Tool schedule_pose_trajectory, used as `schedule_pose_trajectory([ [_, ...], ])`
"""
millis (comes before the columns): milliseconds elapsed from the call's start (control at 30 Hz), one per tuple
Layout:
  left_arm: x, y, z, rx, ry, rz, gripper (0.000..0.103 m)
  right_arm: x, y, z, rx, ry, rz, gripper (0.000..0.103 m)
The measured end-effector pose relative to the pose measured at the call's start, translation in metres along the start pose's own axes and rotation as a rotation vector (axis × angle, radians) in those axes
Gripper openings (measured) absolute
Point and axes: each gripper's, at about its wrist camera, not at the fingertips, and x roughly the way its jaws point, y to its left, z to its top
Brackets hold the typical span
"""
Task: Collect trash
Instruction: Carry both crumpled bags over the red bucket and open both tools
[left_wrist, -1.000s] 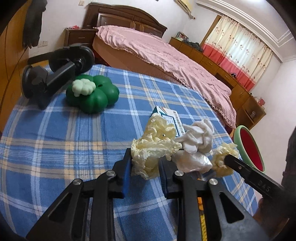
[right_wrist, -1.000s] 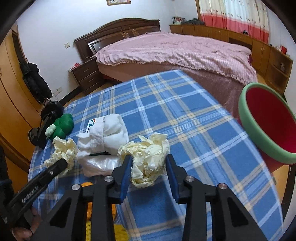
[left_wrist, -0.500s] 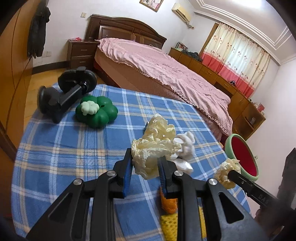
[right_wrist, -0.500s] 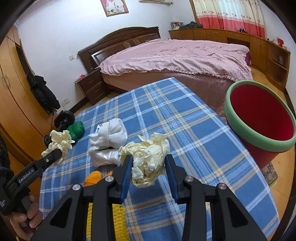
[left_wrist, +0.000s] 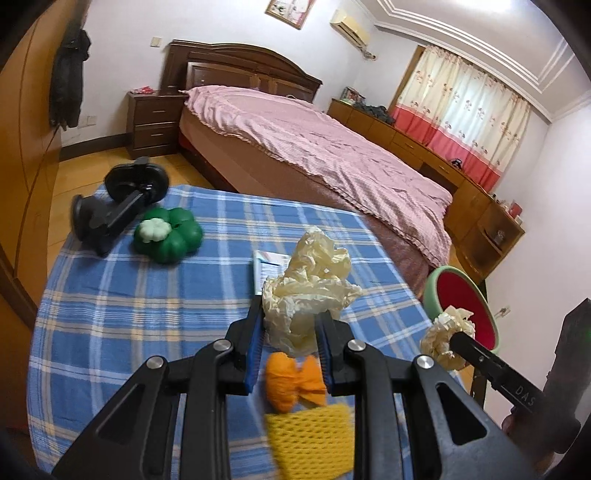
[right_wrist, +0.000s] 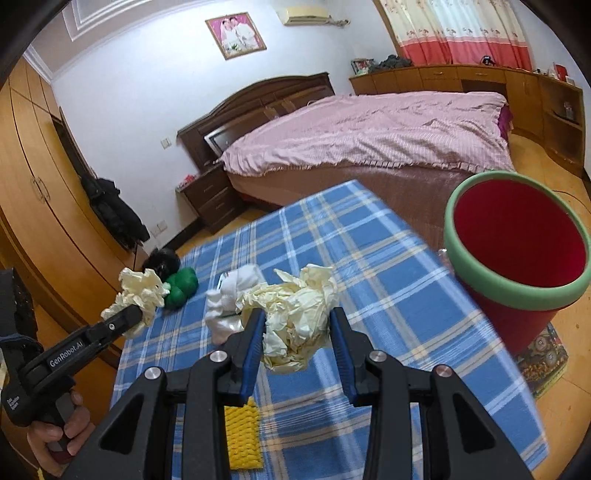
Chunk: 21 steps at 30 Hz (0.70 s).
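Left gripper (left_wrist: 290, 345): clamped on cream paper wad (left_wrist: 308, 295). Right gripper (right_wrist: 297, 338): clamped on second cream wad (right_wrist: 295, 325). Orange item (left_wrist: 291, 380): left view only; white wad (right_wrist: 231, 295): right only.

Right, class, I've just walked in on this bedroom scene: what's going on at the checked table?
A person is clearing trash with a gripper in each hand. The left gripper is shut on one crumpled cream wad, the right gripper on another wad, both held above the tablecloth. The red bin stands open beside the table. White tissue, orange peel and yellow netting lie uncollected.
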Motion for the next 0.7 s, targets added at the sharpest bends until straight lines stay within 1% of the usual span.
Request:
schedule_pose_trajectory([
  [100,0.003,-0.018,0.002,0.023,0.018,-0.023,0.026,-0.012,-0.011,0.005,0.015,-0.028,-0.001,0.039],
  [267,0.006,-0.053,0.01,0.072,0.032,-0.081,0.026,-0.035,-0.034,0.016,0.051,-0.086,-0.024,0.039],
  [433,0.014,-0.092,0.017,0.137,0.044,-0.122,0.026,-0.055,-0.064,0.027,0.093,-0.133,-0.063,0.039],
  [567,0.027,-0.132,0.021,0.206,0.075,-0.166,0.026,-0.07,-0.09,0.036,0.13,-0.17,-0.098,0.039],
  [700,0.042,-0.169,0.021,0.259,0.088,-0.204,0.026,-0.08,-0.117,0.043,0.168,-0.188,-0.138,0.039],
])
